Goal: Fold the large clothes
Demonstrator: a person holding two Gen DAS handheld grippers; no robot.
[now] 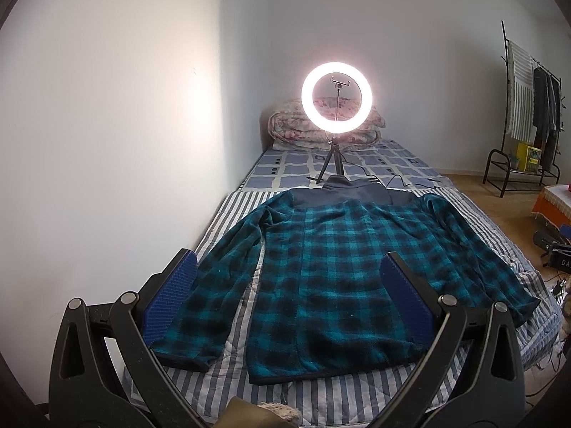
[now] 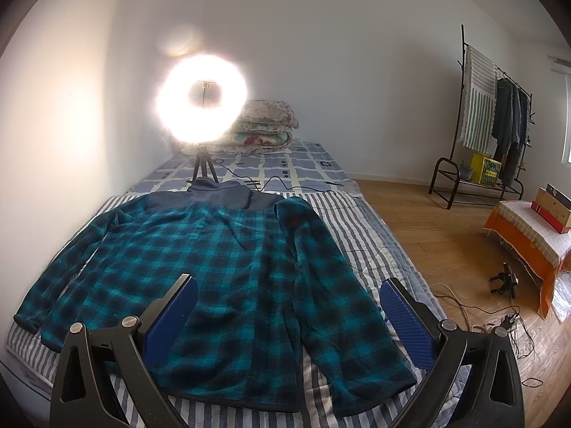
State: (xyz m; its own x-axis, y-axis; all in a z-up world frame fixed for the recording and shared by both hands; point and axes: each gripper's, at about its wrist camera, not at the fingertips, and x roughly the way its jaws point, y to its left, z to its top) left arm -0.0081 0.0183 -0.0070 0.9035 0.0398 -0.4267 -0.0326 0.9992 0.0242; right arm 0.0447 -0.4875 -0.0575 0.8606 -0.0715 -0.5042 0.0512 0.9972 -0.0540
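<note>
One plaid fleece jacket (image 1: 332,278) lies flat lengthwise; collar toward ring light (image 1: 337,95).

Ring light (image 2: 202,98) glare washes out its phone clamp; folded quilt (image 2: 260,126) partly hidden behind it

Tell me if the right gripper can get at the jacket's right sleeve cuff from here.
Probably yes: the right gripper is open above the plaid jacket, and the sleeve cuff lies flat on the striped blanket with nothing covering it.

A bedroom in a home: bed (image 2: 342,221) w/ striped cover along the left wall, folded quilts (image 2: 264,125) at the far end, clothes rack (image 2: 499,125) w/ hanging garments at far right, wood floor (image 2: 428,221).
</note>
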